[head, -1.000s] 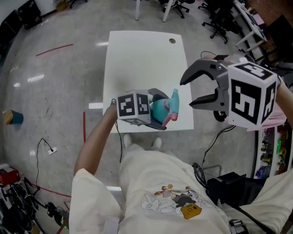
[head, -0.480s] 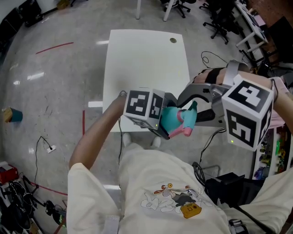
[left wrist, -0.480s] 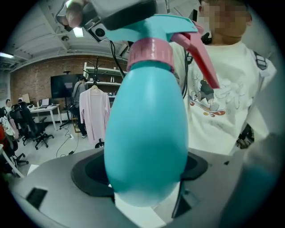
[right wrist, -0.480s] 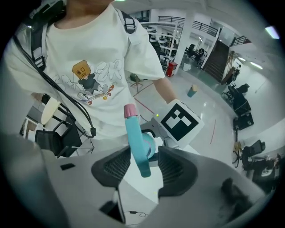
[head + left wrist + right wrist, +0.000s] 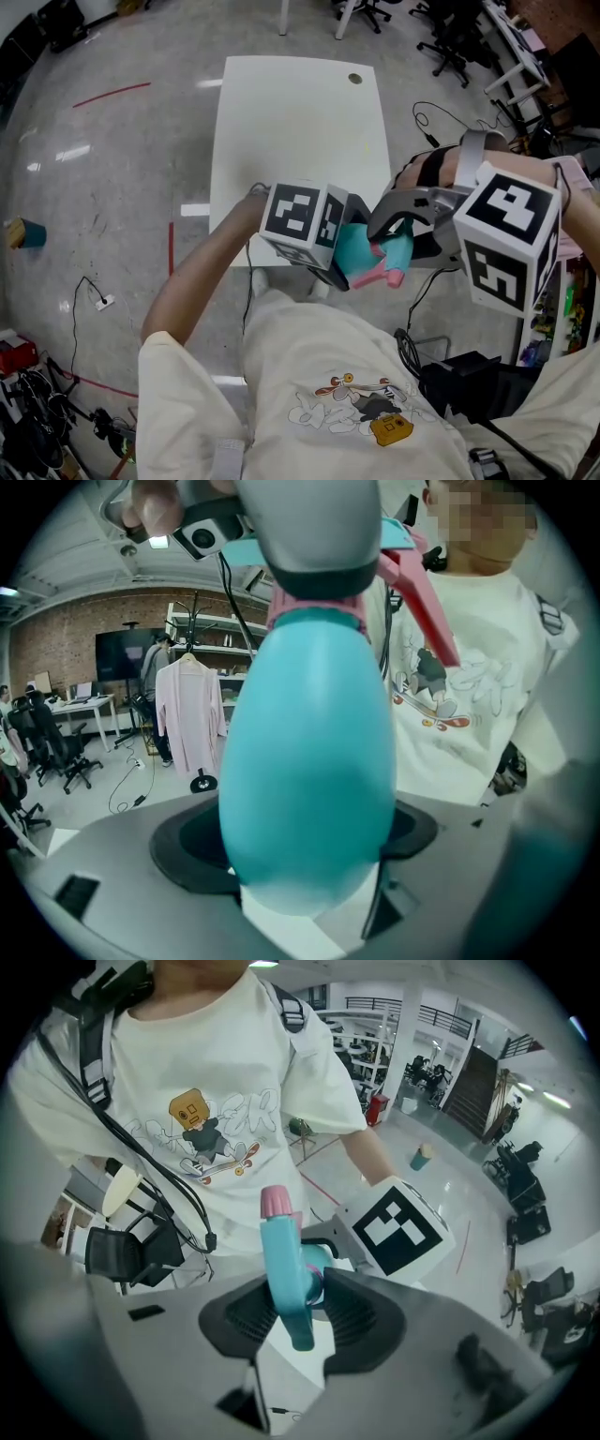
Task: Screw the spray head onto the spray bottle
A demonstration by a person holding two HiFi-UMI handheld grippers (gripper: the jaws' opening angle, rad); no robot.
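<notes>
The turquoise spray bottle [image 5: 347, 246] is held off the white table [image 5: 291, 112], in front of the person's chest. My left gripper [image 5: 339, 255] is shut on its egg-shaped body [image 5: 309, 761]. The spray head [image 5: 394, 251] sits on the bottle's neck, turquoise with a pink collar, pink trigger [image 5: 424, 597] and pink nozzle [image 5: 278, 1202]. My right gripper [image 5: 389, 234] comes down over this head; its jaws have just been closing with the head [image 5: 286, 1269] between them, and both pads touch it.
The table has a round cable hole [image 5: 354, 79] at its far edge. Office chairs [image 5: 450, 42] stand beyond it. A teal cup [image 5: 28, 240] and loose cables [image 5: 94, 300] lie on the floor at the left.
The left gripper has lifted the bottle up and to the right, toward the person. The right gripper has come in from the right and closed over the spray head.
</notes>
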